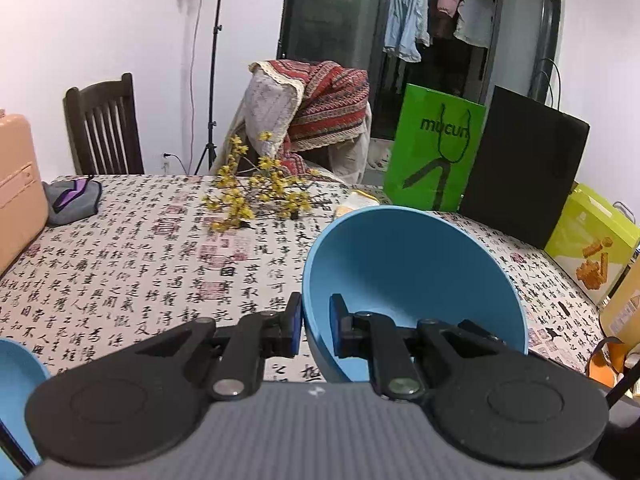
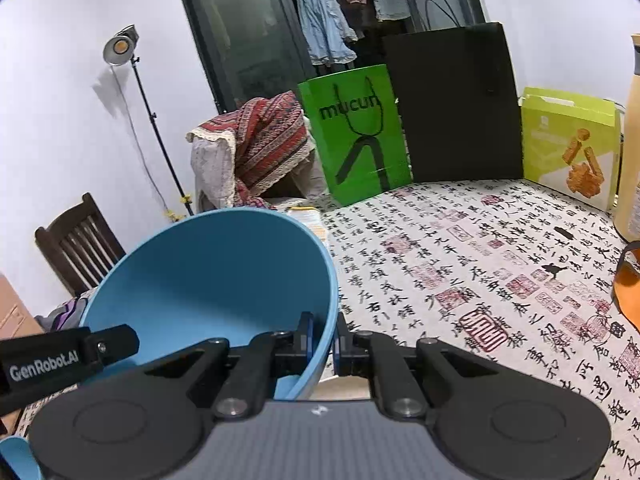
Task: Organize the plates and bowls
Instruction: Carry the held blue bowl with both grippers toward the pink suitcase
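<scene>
I had both grippers on one blue bowl (image 1: 412,280), held tilted above table (image 1: 132,272). Left gripper (image 1: 316,326) pinched bowl's left rim, one pad outside wall, one inside. Right gripper (image 2: 322,340) clamped right rim same way, fingers narrow. Second blue dish (image 1: 16,376) sat at left edge. Green bag (image 2: 356,136) stood behind.

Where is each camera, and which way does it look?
Left wrist: sits on the left hand-held gripper, facing across the table; its fingers pinch the round blue plastic bowl.
Right wrist: sits on the right hand-held gripper, pinching that bowl's opposite rim.
Shared: bowl, bright green paper bag.
</scene>
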The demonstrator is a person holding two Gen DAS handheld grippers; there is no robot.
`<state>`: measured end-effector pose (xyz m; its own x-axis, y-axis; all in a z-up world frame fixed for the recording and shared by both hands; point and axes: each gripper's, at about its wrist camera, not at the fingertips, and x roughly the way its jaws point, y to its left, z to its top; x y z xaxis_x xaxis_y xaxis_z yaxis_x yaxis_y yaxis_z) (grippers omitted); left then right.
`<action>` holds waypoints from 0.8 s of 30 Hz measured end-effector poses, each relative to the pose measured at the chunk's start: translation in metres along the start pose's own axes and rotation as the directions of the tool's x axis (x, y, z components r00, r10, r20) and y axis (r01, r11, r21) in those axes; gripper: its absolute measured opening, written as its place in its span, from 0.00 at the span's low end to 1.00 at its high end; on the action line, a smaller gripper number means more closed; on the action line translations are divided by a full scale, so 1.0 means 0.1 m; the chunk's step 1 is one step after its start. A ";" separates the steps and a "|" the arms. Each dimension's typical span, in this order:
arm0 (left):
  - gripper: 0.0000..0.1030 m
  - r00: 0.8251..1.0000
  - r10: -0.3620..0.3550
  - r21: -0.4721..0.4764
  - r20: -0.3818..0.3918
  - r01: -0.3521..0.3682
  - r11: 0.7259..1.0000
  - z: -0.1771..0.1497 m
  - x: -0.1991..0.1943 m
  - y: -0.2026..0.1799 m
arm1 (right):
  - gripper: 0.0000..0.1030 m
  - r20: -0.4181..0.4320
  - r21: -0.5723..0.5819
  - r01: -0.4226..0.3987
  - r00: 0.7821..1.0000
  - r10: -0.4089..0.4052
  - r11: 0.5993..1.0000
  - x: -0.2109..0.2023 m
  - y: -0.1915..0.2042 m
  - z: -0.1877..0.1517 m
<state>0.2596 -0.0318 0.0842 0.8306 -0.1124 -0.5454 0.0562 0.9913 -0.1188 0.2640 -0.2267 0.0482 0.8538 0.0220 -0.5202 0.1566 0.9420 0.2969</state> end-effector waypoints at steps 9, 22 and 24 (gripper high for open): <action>0.14 1.000 0.028 -0.028 0.007 -0.028 0.999 -0.04 -0.10 0.25 | 0.09 -0.006 -0.027 -0.031 1.000 0.031 0.999 -0.05 0.25 -0.10; 0.14 0.997 0.069 -0.040 0.024 -0.068 0.997 -0.11 -0.22 0.50 | 0.09 -0.020 -0.039 -0.076 0.997 0.075 0.996 -0.07 0.48 -0.23; 0.14 0.997 0.072 -0.044 0.025 -0.071 0.996 -0.11 -0.23 0.54 | 0.09 -0.020 -0.043 -0.083 0.996 0.082 0.996 -0.08 0.52 -0.24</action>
<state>0.2371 0.0240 0.0812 0.8463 -0.0386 -0.5313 -0.0275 0.9929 -0.1159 0.2530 -0.1697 0.0482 0.8537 0.1062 -0.5098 0.0636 0.9504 0.3045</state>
